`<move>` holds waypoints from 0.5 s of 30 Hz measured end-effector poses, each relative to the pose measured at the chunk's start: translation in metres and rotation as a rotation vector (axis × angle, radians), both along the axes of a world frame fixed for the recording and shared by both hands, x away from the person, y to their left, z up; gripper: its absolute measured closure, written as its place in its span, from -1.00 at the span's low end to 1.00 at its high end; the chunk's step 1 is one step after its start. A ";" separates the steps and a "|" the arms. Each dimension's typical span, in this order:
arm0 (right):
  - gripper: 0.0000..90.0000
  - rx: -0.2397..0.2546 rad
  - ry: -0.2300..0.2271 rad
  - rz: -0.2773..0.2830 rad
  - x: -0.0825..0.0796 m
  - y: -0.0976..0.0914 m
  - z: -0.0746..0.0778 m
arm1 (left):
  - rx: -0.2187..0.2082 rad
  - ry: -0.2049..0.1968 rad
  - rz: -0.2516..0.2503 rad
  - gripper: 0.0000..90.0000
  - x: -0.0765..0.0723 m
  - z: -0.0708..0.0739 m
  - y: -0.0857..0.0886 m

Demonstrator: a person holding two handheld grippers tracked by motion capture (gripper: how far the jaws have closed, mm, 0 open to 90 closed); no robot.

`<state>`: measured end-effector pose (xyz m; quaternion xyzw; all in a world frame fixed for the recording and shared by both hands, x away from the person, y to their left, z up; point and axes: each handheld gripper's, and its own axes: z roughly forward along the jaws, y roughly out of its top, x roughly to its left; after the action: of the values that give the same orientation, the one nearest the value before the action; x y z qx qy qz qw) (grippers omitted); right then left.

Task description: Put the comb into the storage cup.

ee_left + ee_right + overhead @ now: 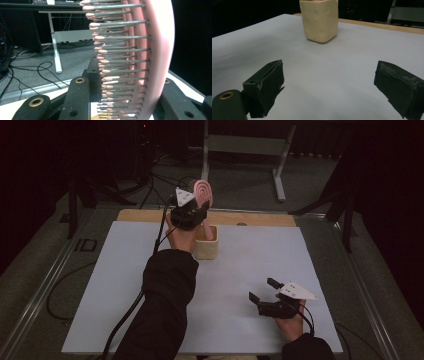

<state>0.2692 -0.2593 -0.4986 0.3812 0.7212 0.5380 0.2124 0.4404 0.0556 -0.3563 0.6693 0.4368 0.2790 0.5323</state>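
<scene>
The left gripper (192, 210) is clamped on a pink brush (203, 192), held upright at the far edge of the table; the bristled head rises above the jaws and the handle runs down into a cream cup (206, 245) that stands on the white sheet (240, 270) directly beneath. That is the relation to watch — the brush's long axis is near vertical and lines up with the cup's mouth, so any move along that axis, up or down, looks clean, while a sideways one would likely catch the rim. In the left gripper view the brush (140, 60) shows edge-on between the jaws, metal pins (pink-tipped) pointing left; how deep the handle sits in the cup cannot be told. The right gripper (267, 292) rests near the person's side of the sheet, jaws spread wide and empty; its own view shows the cup (320, 20) straight ahead but well apart — the left hand is plainly the nearer one.
</scene>
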 end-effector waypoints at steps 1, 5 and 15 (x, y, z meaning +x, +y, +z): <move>-0.80 0.000 0.000 0.000 0.000 0.000 0.000 | 0.003 0.001 -0.001 0.44 0.000 0.000 0.000; -0.80 0.000 0.000 0.000 0.000 0.000 0.000 | 0.001 0.002 -0.003 0.44 0.000 -0.001 -0.001; -0.80 0.000 0.001 0.003 0.000 0.001 0.000 | -0.004 0.013 -0.010 0.44 -0.001 -0.006 -0.005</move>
<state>0.2695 -0.2586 -0.4989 0.3803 0.7219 0.5381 0.2114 0.4399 0.0505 -0.3624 0.6723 0.4375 0.2713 0.5320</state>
